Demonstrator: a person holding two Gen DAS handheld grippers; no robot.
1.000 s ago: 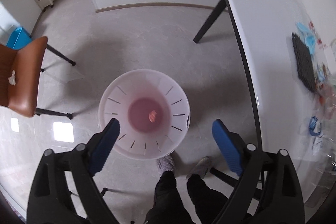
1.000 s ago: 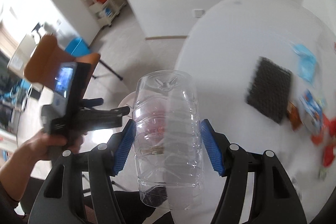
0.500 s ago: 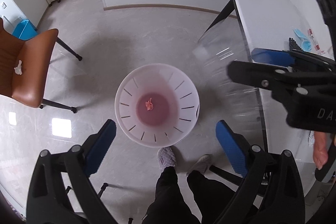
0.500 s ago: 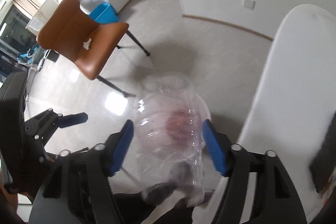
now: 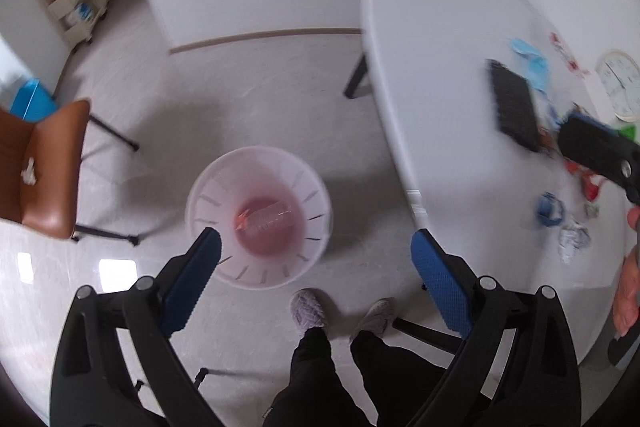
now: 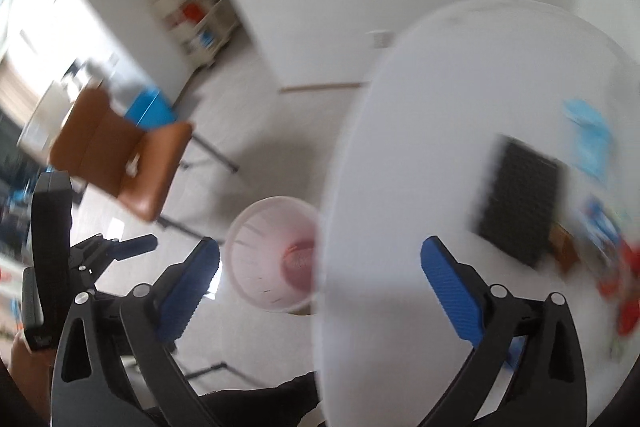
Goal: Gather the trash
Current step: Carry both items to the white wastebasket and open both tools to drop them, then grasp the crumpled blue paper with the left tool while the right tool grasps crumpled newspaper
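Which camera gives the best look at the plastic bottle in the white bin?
The left wrist view: it looks down into the bin, showing the bottle lying on the bottom. In the right wrist view the table edge cuts across the bin, leaving only a blur.

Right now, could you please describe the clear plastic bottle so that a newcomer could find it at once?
Start at the white table; on the floor just off its edge stands a round white bin with slits in its wall. The clear plastic bottle lies on its side on the bin's pinkish bottom, beside a small orange scrap, and it is the only see-through, ribbed thing in there.
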